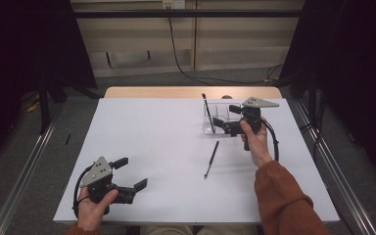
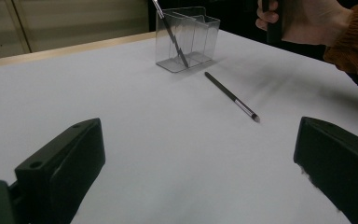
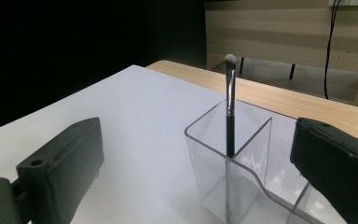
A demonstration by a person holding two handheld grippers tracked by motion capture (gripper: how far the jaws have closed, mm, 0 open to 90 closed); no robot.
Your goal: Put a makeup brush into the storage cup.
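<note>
A clear plastic organizer with several compartments stands at the back right of the white table. One dark-handled makeup brush leans upright in its left compartment, bristles up. A second brush lies flat on the table in front of the organizer. My right gripper hovers at the organizer, open, its jaws spread to either side of the standing brush and the organizer without touching them. My left gripper rests near the front left, open and holding nothing, facing the lying brush and the organizer.
A wooden strip runs along the table's far edge. Beyond it are a grey floor, a black cable and a pale wall panel. Dark curtains flank both sides. The person's right hand and orange sleeve appear in the left gripper view.
</note>
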